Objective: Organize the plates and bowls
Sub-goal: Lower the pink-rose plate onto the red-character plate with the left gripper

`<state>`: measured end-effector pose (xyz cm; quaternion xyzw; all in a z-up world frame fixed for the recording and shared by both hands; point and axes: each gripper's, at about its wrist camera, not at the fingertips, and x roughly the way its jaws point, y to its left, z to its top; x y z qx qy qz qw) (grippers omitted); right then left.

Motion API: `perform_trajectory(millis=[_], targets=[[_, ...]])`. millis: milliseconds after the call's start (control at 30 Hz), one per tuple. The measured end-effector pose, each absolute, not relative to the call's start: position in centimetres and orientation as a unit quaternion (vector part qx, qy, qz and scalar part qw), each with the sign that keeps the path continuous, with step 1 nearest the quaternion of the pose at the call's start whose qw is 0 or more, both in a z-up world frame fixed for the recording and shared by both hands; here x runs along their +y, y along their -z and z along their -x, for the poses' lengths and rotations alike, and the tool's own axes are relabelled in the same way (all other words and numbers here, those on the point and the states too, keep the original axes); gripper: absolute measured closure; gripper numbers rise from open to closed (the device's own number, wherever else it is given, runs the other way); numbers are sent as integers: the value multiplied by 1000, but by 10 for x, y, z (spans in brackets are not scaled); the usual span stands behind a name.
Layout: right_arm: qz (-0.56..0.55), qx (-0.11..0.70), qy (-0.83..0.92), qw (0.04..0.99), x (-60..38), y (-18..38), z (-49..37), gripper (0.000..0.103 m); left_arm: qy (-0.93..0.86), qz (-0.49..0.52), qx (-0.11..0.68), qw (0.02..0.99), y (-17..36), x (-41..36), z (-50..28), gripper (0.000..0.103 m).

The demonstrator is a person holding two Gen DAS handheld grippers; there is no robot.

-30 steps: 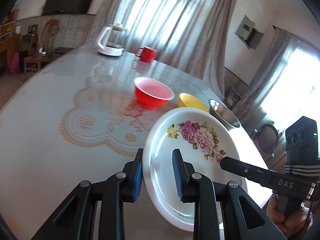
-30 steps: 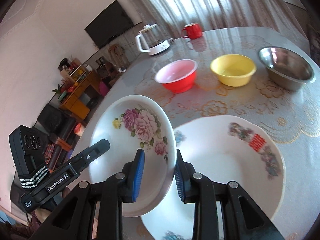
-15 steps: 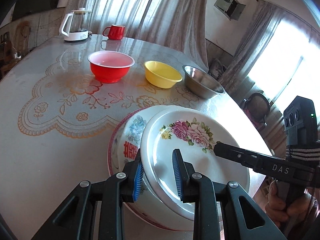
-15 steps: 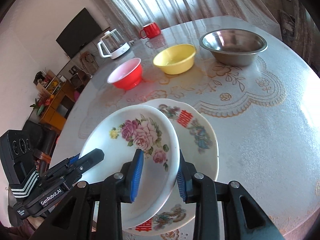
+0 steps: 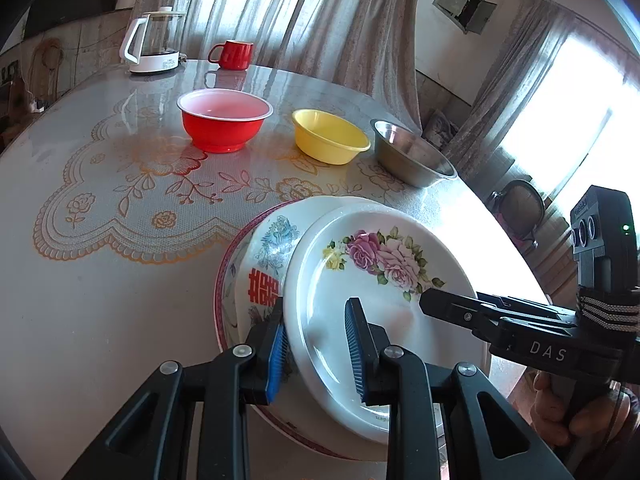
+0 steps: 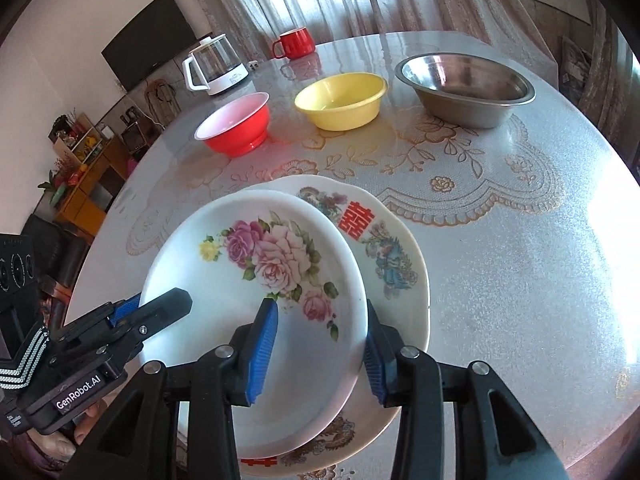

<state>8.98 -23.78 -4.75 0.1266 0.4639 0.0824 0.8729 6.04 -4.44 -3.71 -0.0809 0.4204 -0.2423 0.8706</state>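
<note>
A white plate with pink roses (image 5: 372,280) (image 6: 256,280) lies on a larger plate with a red character (image 5: 260,276) (image 6: 384,248) near the table's front edge. My left gripper (image 5: 316,344) straddles the rose plate's left rim with its jaws spread wider than the rim. My right gripper (image 6: 320,344) straddles the right rim, jaws also spread. Each gripper shows in the other's view, the right one (image 5: 440,304) and the left one (image 6: 160,304). A red bowl (image 5: 224,120) (image 6: 236,124), a yellow bowl (image 5: 330,136) (image 6: 340,100) and a steel bowl (image 5: 412,156) (image 6: 464,84) stand in a row behind.
A glass kettle (image 5: 154,42) (image 6: 216,66) and a red mug (image 5: 232,55) (image 6: 294,43) stand at the table's far side. The round table (image 5: 100,280) has a lace-pattern cover. A chair (image 5: 520,208) stands beyond the right edge.
The rose plate has come down from tilted in the air onto the larger plate. Both grippers' jaws have spread wider around its rim.
</note>
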Motion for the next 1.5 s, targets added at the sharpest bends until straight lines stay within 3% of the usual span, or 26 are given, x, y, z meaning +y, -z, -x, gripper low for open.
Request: perform_trajectory(millis=[867, 1033, 1500], targets=[[-68, 454, -58, 887, -227, 39, -89, 57, 244, 58, 418, 873, 35, -50, -59, 75], [-67, 454, -53, 887, -226, 40, -92, 57, 260, 49, 407, 875, 29, -53, -53, 64], [-57, 441, -50, 894, -224, 33, -89, 57, 247, 46, 415, 875, 31, -48, -53, 64]])
